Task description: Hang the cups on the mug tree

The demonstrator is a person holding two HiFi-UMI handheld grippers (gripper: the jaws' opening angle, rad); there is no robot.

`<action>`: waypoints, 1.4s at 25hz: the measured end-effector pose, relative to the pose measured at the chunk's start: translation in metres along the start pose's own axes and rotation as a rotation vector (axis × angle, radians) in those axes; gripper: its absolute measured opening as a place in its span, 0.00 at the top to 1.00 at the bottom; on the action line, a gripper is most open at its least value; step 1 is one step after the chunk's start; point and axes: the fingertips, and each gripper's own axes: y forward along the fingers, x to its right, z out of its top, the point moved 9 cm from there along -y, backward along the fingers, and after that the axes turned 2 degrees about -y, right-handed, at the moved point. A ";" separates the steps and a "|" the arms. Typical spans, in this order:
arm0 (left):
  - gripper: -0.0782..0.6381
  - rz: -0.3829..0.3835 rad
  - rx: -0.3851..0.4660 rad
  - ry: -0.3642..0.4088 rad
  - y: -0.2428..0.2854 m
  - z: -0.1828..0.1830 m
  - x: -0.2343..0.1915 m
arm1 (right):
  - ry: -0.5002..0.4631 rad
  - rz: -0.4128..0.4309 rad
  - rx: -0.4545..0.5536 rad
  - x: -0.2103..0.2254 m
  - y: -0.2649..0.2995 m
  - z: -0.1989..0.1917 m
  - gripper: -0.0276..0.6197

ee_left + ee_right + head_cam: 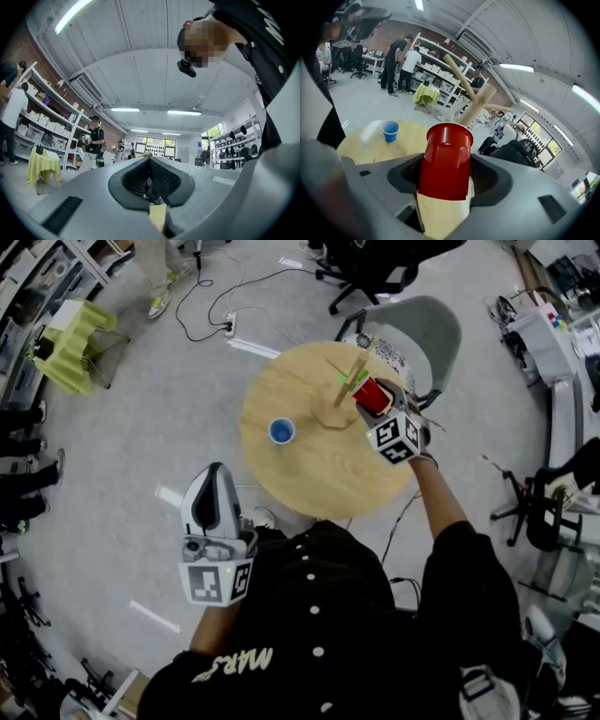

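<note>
My right tool [444,194] pinches the red cup [446,157] by its sides, mouth pointing away from me, close to the wooden mug tree [345,392]. The blue cup [281,431] stands upright on the round table [314,479], apart from the tree. My left tool [214,474], pressed together and empty, hangs off the table's near edge.

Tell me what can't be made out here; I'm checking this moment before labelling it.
- Head view: whether the red cup in the right gripper touches a mug tree peg; too small, overlapping.
- Right gripper view: the tree's base, hidden behind the cup.
- Left gripper view: no cup or tree shows; the left gripper fills the lower frame.
- Head view: anything inside the blue cup, too small.
</note>
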 end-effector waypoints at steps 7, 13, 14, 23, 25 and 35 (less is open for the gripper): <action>0.90 0.011 -0.008 0.008 -0.006 -0.001 -0.003 | -0.091 0.005 -0.054 -0.006 0.018 0.000 0.51; 0.90 0.004 -0.011 0.002 -0.009 -0.004 0.003 | -0.119 0.038 -0.092 -0.006 0.021 -0.007 0.50; 0.90 0.002 -0.013 0.001 -0.009 -0.004 0.004 | -0.114 0.042 -0.095 -0.006 0.020 -0.007 0.50; 0.90 -0.003 -0.007 0.004 -0.009 -0.005 0.003 | 0.020 0.003 0.015 -0.002 0.005 -0.007 0.37; 0.90 -0.001 -0.011 0.004 -0.010 -0.005 0.002 | 0.044 -0.017 0.035 -0.001 -0.003 -0.004 0.37; 0.90 -0.015 -0.035 0.015 -0.003 -0.009 -0.004 | 0.407 -0.125 0.288 -0.067 -0.093 0.030 0.39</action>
